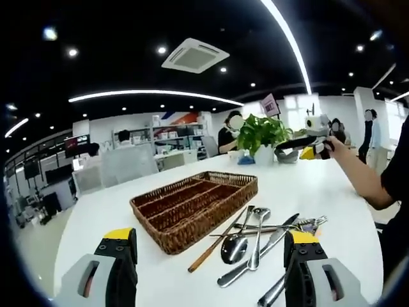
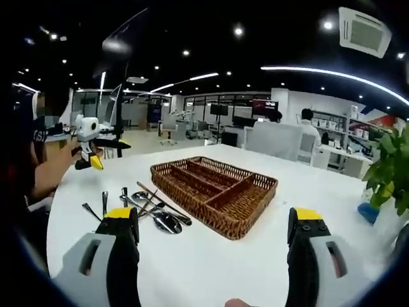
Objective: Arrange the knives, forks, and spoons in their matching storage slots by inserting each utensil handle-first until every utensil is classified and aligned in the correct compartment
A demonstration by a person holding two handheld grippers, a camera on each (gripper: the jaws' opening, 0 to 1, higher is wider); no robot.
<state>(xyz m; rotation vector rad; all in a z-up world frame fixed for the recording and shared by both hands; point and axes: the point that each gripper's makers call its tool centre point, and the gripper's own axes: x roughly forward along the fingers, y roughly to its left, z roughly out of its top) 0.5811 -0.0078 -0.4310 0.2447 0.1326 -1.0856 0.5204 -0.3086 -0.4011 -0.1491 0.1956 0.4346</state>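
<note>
No utensil sorted yet: both tongs, left (image 1: pixel 208 256) and right (image 2: pixel 214 233), gape empty above the bench (image 1: pixel 319 185); next, grasp one piece from the pile (image 1: pixel 259 236) for the empty tray (image 1: pixel 195 208).

Both views are bright and evenly lit from above by long curved white ceiling light strips (image 1: pixel 153 94) and small round recessed spotlights (image 2: pixel 238 30). The glossy white round tabletop (image 1: pixel 307 192) reflects a soft sheen, and the brown woven wicker tray (image 2: pixel 217 192) casts only a faint shadow on it. Fisheye distortion bends straight lines strongly toward the edges. The centre is fairly sharp; distant office furniture looks soft.
</note>
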